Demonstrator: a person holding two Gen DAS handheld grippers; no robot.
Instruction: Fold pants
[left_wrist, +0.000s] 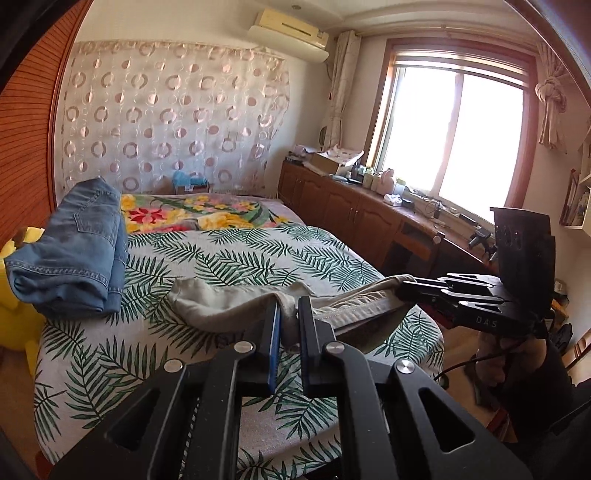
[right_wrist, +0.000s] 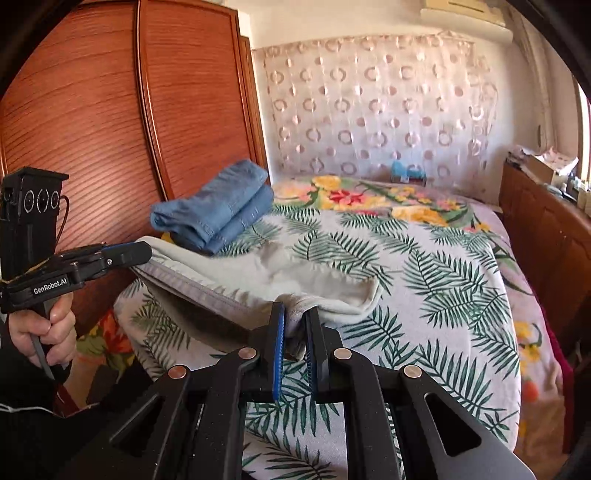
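Light grey pants (left_wrist: 229, 302) hang between my two grippers above the leaf-print bed (left_wrist: 240, 258), with the far end resting on the cover. My left gripper (left_wrist: 288, 306) is shut on one end of the near edge. My right gripper (right_wrist: 295, 314) is shut on the other end; it also shows at the right of the left wrist view (left_wrist: 400, 290). In the right wrist view the pants (right_wrist: 258, 273) stretch left to the left gripper (right_wrist: 146, 254), with the seamed edge taut between both.
Folded blue jeans (left_wrist: 74, 251) lie at the bed's far left by the wooden wardrobe (right_wrist: 110, 110). A flowered blanket (left_wrist: 199, 214) lies at the headboard end. Wooden cabinets (left_wrist: 351, 218) run under the window on the right. A yellow toy (left_wrist: 14, 317) sits at the left.
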